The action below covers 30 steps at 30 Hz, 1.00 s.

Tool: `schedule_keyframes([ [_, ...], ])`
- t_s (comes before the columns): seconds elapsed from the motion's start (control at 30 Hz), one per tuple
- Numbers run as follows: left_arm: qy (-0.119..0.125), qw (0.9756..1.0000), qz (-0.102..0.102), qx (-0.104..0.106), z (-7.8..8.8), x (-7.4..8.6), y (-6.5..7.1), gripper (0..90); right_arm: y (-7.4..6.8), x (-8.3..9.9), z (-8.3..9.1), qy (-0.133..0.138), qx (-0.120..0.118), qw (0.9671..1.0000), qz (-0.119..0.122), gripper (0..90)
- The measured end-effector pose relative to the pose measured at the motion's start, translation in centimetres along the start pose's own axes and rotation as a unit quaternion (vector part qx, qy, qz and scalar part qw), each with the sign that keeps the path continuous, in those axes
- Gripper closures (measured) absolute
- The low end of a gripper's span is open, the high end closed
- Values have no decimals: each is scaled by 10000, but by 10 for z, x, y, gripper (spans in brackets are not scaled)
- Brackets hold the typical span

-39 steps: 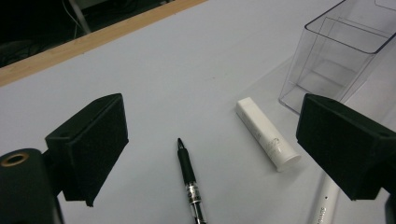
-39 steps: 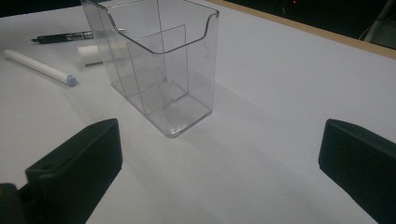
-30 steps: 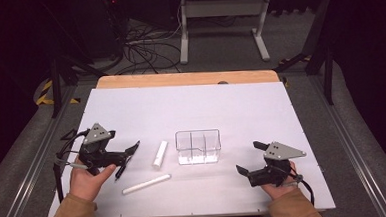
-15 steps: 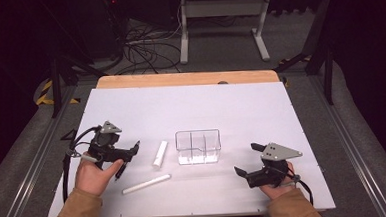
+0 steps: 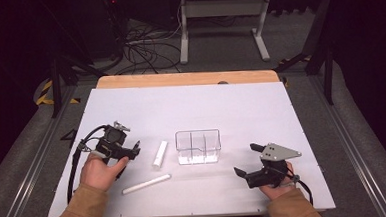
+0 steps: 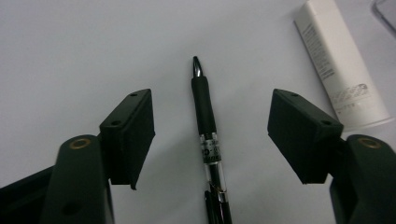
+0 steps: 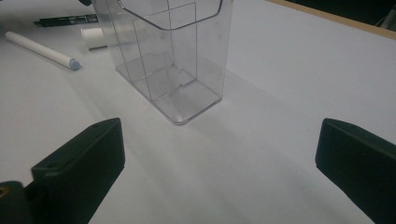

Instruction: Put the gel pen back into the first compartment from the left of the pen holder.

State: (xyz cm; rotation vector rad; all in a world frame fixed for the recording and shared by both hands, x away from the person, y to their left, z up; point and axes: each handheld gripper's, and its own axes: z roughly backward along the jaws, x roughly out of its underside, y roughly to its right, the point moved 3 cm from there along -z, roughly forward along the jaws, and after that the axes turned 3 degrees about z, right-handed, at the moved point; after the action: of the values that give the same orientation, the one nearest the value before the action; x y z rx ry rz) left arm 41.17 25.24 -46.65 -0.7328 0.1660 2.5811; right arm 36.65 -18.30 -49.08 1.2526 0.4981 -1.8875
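A black pen (image 6: 204, 116) lies on the white table, tip pointing away. My left gripper (image 6: 212, 100) hangs open over it, one jaw on each side and neither touching. In the high view the left gripper (image 5: 132, 150) is tipped down at the table's left. A white tube (image 5: 159, 154) lies just right of it, and a white marker (image 5: 146, 184) sits nearer the front edge. A clear divided organizer (image 5: 198, 147) stands upright in the middle. My right gripper (image 5: 247, 159) is open at the front right, facing the organizer (image 7: 163, 56), with nothing between its jaws (image 7: 219, 140).
The white tabletop (image 5: 231, 106) runs back to a wooden edge strip (image 5: 189, 79). The right gripper view shows the marker (image 7: 42, 49), the tube end (image 7: 95, 37) and the pen (image 7: 65, 20) beyond the organizer. Cables and a stand sit on the floor behind.
My left gripper has moved right and tipped down over the pen. The right gripper has barely shifted.
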Motion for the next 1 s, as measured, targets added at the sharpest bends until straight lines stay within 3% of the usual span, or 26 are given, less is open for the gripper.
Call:
schedule_keyframes([
  [0.17, -272, 9995, 154, 74, -4, 0, -1, 393, -1, 0, 0, -4, -8, 10000, 13, 18],
  [0.37, -575, 9982, 175, 7, -10, -1, 0, 450, -1, 0, -1, -12, -26, 10000, 27, 18],
  [0.7, -848, 9963, 129, -3, -16, -1, 3, 616, -2, 0, -1, -28, -51, 10000, 45, 18],
  [1.0, -1009, 9947, 179, -81, -22, 0, 4, 706, -2, 1, -1, -36, -58, 10000, 64, 18],
])
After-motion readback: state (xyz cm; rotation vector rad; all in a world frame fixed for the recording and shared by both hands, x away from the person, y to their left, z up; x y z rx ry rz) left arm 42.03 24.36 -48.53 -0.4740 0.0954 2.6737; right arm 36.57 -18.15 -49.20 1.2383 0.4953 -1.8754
